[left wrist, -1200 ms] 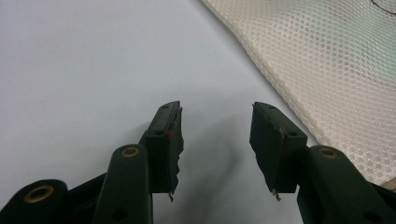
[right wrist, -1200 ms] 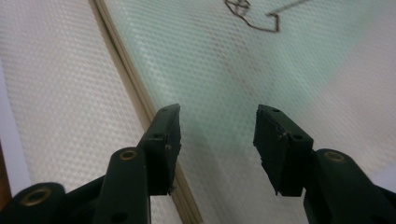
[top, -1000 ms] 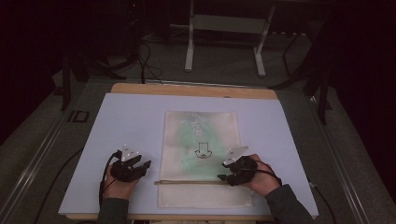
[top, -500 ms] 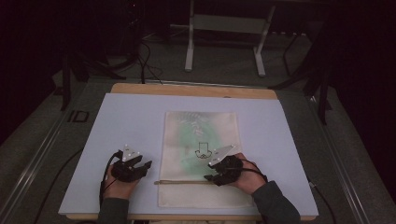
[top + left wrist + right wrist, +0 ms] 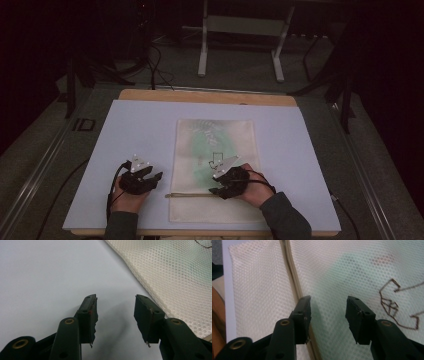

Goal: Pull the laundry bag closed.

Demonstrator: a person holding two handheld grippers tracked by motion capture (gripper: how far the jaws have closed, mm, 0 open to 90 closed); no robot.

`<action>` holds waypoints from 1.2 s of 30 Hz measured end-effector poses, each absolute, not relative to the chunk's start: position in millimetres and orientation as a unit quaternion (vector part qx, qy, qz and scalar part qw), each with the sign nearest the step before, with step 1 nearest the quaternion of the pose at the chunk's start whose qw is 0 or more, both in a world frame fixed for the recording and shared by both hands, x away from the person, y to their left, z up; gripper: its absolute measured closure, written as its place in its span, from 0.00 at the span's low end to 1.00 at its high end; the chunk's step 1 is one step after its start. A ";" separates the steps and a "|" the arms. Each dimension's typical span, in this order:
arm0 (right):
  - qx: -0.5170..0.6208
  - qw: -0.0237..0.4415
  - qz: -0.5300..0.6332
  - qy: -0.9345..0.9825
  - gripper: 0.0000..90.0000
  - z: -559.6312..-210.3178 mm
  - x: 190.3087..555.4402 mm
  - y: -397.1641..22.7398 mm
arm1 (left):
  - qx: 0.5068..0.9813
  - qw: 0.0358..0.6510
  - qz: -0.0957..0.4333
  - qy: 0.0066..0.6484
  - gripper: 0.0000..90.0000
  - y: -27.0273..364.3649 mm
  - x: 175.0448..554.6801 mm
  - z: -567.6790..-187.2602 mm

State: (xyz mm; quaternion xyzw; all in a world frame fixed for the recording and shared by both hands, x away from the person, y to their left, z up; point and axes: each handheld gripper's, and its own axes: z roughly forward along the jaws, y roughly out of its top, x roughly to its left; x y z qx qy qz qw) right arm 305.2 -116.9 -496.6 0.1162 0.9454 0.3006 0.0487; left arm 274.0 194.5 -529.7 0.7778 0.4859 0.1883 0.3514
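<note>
A white mesh bag (image 5: 215,145) lies flat on the pale table cover (image 5: 135,130), with something green showing through the mesh (image 5: 352,267). A tan zipper strip (image 5: 190,195) crosses its near end. My right gripper (image 5: 216,189) rests low over the bag by that strip. Its jaws have just been closing but stand apart, with only mesh beneath them, and the zipper strip (image 5: 292,272) runs under its left finger (image 5: 303,312). My left gripper (image 5: 152,178) sits open on the bare cover just left of the bag's edge (image 5: 160,290), holding nothing.
A dark outlined figure (image 5: 216,159) is drawn on the bag near my right gripper. The wooden table edge (image 5: 210,96) runs along the back. Metal stand legs (image 5: 202,50) and cables (image 5: 155,60) are on the floor beyond it.
The right hand has slid leftward along the bag's near end toward the middle of the zipper strip. The left hand has stayed put.
</note>
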 end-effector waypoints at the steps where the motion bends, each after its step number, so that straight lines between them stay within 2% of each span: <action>1: 0.116 0.049 0.301 0.945 0.63 -496.6 305.2 -116.9 | 0.778 0.351 0.188 0.486 0.58 194.5 274.0 -529.7; 16: 0.095 0.037 0.309 0.946 0.71 -498.3 302.9 -91.4 | 0.777 0.356 0.187 0.483 0.58 193.6 273.4 -529.0; 36: 0.061 0.038 0.314 0.947 0.73 -494.2 299.1 -54.1 | 0.772 0.362 0.186 0.487 0.58 196.9 272.9 -528.0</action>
